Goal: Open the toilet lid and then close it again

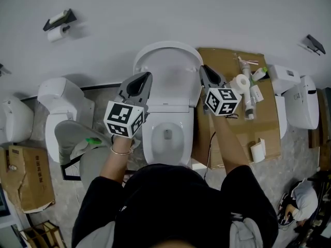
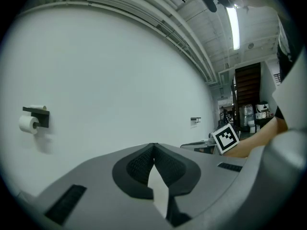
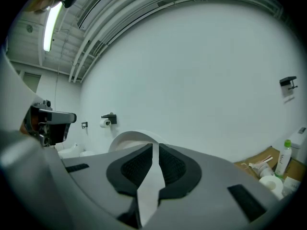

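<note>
The white oval toilet lid [image 1: 168, 61] stands raised, leaning back toward the pale wall, and below it the white seat ring [image 1: 153, 134] and the bowl lie uncovered. The left gripper [image 1: 147, 76], grey with dark ribbed pads and a black-and-white marker cube, points at the lid's left edge. In its own view [image 2: 153, 146] the jaws meet at their tips with nothing between them. The right gripper [image 1: 203, 68], built the same, sits at the lid's right edge. In the right gripper view [image 3: 154, 147] its jaws stand only a thin slit apart and hold nothing, with the lid's curved top [image 3: 129, 139] showing just beyond them. Whether either tip touches the lid cannot be told. A flat brown cardboard sheet [image 1: 269, 115] lies on the floor to the right of the toilet, bearing a white paper roll [image 1: 240, 82] and a green-capped bottle [image 3: 284, 159]. A toilet paper roll on a black wall holder [image 1: 56, 32] hangs well to the left.
</note>
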Action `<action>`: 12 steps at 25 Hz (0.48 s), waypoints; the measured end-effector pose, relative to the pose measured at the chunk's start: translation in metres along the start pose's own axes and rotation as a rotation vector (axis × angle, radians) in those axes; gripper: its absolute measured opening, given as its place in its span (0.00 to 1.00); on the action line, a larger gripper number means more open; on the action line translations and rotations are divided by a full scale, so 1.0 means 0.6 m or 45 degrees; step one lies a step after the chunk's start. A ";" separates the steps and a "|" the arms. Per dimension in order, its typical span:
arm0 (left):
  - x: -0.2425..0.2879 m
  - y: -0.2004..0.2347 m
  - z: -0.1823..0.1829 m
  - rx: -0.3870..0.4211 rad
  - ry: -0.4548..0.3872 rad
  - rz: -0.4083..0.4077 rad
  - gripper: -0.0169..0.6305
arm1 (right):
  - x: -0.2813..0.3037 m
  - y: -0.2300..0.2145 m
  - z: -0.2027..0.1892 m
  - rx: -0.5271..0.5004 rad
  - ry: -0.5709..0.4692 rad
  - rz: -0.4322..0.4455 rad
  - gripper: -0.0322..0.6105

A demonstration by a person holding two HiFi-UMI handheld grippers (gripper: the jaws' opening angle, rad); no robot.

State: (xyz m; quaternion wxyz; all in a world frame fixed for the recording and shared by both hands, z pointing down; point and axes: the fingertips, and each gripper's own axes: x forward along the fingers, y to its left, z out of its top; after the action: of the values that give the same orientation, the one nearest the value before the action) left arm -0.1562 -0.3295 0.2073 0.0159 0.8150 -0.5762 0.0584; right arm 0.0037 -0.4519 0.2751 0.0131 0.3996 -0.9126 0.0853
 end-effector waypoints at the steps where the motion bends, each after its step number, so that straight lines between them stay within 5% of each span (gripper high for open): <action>1: 0.000 0.004 -0.002 -0.009 0.000 0.005 0.03 | 0.008 -0.002 -0.003 -0.002 0.006 -0.004 0.10; 4: 0.002 0.013 -0.012 -0.039 0.012 0.024 0.03 | 0.030 -0.012 -0.022 0.009 0.050 -0.015 0.21; 12: 0.007 0.031 -0.033 -0.077 0.046 0.040 0.03 | 0.082 -0.049 -0.062 -0.101 0.149 -0.055 0.24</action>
State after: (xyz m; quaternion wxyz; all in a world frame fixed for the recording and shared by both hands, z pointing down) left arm -0.1739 -0.3376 0.2265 0.0501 0.8038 -0.5901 0.0558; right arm -0.0101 -0.5012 0.3204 0.0841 0.4125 -0.9042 0.0719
